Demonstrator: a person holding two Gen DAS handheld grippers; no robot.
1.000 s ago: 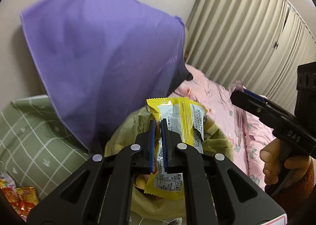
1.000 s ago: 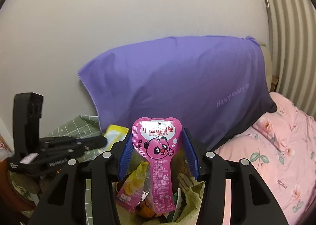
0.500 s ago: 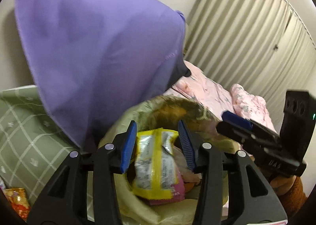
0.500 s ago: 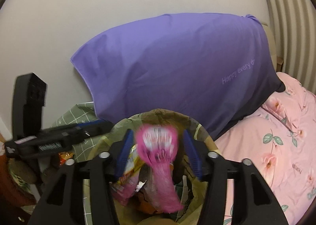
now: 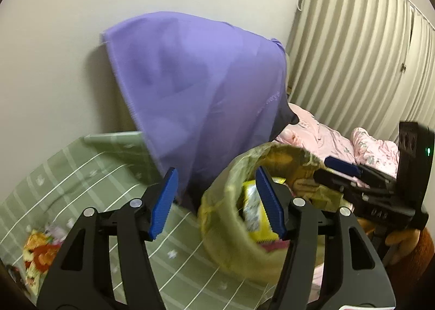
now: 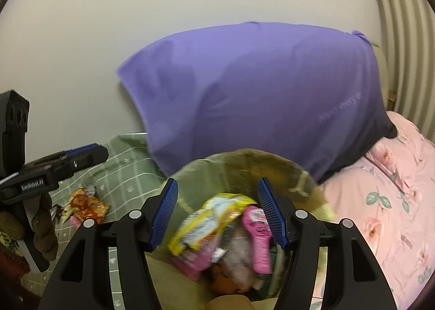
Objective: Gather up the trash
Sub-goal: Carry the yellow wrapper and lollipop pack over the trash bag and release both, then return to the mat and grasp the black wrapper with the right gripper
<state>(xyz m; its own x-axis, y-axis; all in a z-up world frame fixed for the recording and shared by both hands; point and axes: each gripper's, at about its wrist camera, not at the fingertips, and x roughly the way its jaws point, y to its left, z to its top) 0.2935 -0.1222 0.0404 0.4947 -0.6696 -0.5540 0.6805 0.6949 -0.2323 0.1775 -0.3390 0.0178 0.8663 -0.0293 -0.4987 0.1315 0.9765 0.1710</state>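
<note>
An olive-yellow trash bag (image 5: 231, 231) stands open on the bed; in the right wrist view its rim (image 6: 244, 157) shows. Inside lie a yellow snack wrapper (image 6: 206, 223), also seen in the left wrist view (image 5: 252, 209), and a pink heart-shaped wrapper (image 6: 258, 239) among other wrappers. My left gripper (image 5: 217, 204) is open and empty, up and left of the bag mouth; it shows from the side in the right wrist view (image 6: 81, 157). My right gripper (image 6: 217, 212) is open and empty just above the bag; it shows in the left wrist view (image 5: 342, 171).
Loose red and yellow wrappers (image 5: 38, 253) lie on the green checked sheet (image 5: 95, 174); they also show in the right wrist view (image 6: 84, 204). A purple pillow (image 6: 258, 92) leans on the wall behind the bag. A pink floral quilt (image 6: 394, 201) covers the right side.
Both grippers opened and dropped their wrappers into the bag: the yellow one from the left, the pink one from the right. The left gripper then pulled back to the left.
</note>
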